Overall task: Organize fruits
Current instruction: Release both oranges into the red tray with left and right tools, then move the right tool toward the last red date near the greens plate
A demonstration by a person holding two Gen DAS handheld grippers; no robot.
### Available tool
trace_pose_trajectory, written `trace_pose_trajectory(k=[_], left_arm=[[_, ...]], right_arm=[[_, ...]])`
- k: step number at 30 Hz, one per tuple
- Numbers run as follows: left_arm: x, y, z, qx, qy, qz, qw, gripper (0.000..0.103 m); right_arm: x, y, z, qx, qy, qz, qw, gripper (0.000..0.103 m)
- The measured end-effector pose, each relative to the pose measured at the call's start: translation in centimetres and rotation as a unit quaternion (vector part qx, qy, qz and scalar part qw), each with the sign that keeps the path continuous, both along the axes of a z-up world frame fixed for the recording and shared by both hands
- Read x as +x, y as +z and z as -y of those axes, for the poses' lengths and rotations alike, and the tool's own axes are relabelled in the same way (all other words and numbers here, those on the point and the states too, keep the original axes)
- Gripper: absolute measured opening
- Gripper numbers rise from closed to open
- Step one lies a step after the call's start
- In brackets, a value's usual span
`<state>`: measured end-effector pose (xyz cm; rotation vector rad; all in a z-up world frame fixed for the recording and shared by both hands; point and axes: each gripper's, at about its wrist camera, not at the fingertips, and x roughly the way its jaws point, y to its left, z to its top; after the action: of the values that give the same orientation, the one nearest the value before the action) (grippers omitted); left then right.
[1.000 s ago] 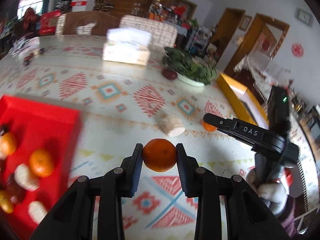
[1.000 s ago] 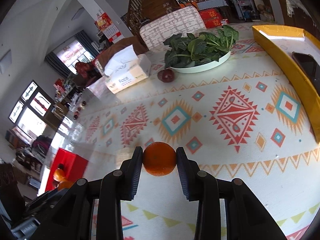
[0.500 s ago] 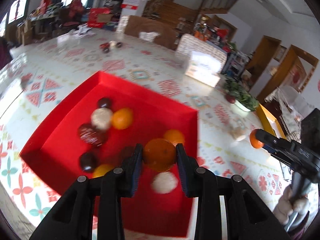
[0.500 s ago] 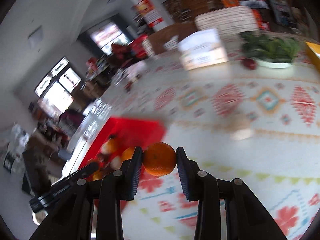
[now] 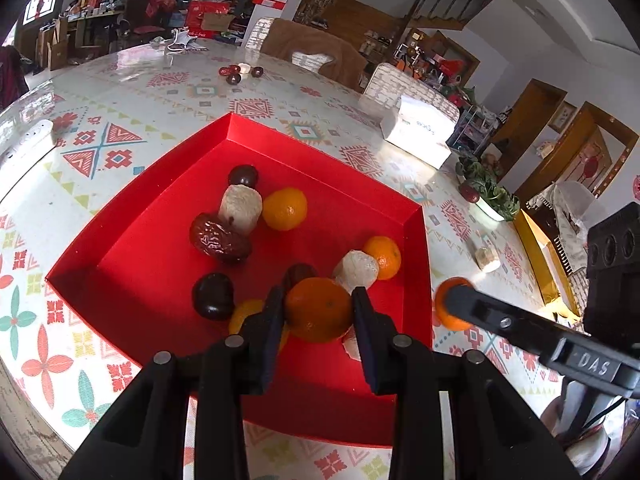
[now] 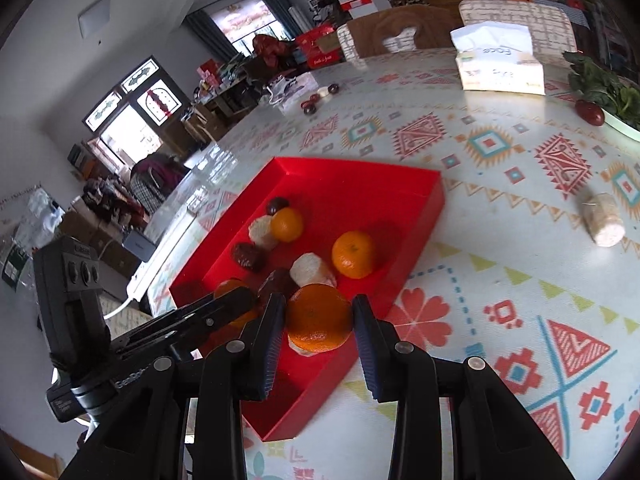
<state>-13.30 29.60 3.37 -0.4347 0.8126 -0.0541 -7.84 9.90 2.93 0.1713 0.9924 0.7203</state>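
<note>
The left orange [image 5: 318, 308] sat between the two pads of the left gripper [image 5: 318, 298]. The jaws of this gripper had just been opening a little, but both pads touched the fruit's sides, so it was gripped. It hung over the near part of the red tray [image 5: 320, 148], directly under the fingertips.

The right orange [image 6: 318, 318] was clamped tightly between the pads of the right gripper [image 6: 319, 304]. It hung above the tray's near right wall, and the patterned table [image 6: 500, 320] lay to the right of the fingers.

Ahead of both grippers, the tray held other fruit: two more oranges [image 5: 285, 208], a wrinkled dark date [image 5: 220, 240], round dark fruits [image 5: 213, 295] and pale peeled pieces [image 5: 241, 208]. One pale piece touched an orange just ahead of the left fingertips.

The two grippers were close together, the right one just beside the tray's right edge as seen from the left one.

Further ahead and to the right of the right gripper, a single pale piece [image 6: 602, 220] lay on the table, apart from the tray. Far ahead stood a tissue box [image 6: 500, 68] and a plate of green leaves [image 6: 608, 92].
</note>
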Motion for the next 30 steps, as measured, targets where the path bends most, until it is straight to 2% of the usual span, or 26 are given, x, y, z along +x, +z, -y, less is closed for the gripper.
trace_pose_trajectory(k=[1, 3, 8, 13, 18, 20, 23, 30], left_arm=[[0.0, 0.1, -0.1, -0.004, 0.000, 0.002, 1.0000, 0.040], [-0.3, 0.4, -0.5, -0.011, 0.006, 0.009, 0.9999, 0.052], [-1.1, 1.4, -1.6, -0.026, 0.025, 0.026, 0.9990, 0.063], [-1.5, 2.0, -2.3, -0.030, 0.042, 0.036, 0.9980, 0.065], [-1.7, 2.4, -2.0, -0.026, 0.043, 0.039, 0.9980, 0.066], [-1.8, 2.5, -1.7, -0.022, 0.042, 0.041, 0.9981, 0.070], [-1.8, 2.8, -1.3, -0.015, 0.043, 0.043, 0.9980, 0.076], [-1.6, 3.0, -0.1, -0.021, 0.024, 0.042, 0.9986, 0.077]], right_arm=[[-0.1, -0.1, -0.3, -0.004, 0.002, 0.000, 1.000, 0.038], [-0.1, -0.2, -0.6, -0.008, 0.004, 0.001, 1.000, 0.039], [-0.5, -0.4, -1.1, -0.008, 0.012, -0.003, 1.000, 0.039], [-0.8, -0.4, -1.2, -0.001, 0.020, -0.010, 1.000, 0.039], [-1.0, 0.0, -0.5, 0.009, 0.014, -0.007, 1.000, 0.048], [-1.0, 0.3, 0.1, 0.012, 0.008, -0.004, 1.000, 0.051], [-0.7, 0.5, 1.4, 0.015, -0.008, -0.001, 1.000, 0.055], [0.2, 0.6, 6.4, 0.021, -0.060, 0.000, 0.998, 0.056]])
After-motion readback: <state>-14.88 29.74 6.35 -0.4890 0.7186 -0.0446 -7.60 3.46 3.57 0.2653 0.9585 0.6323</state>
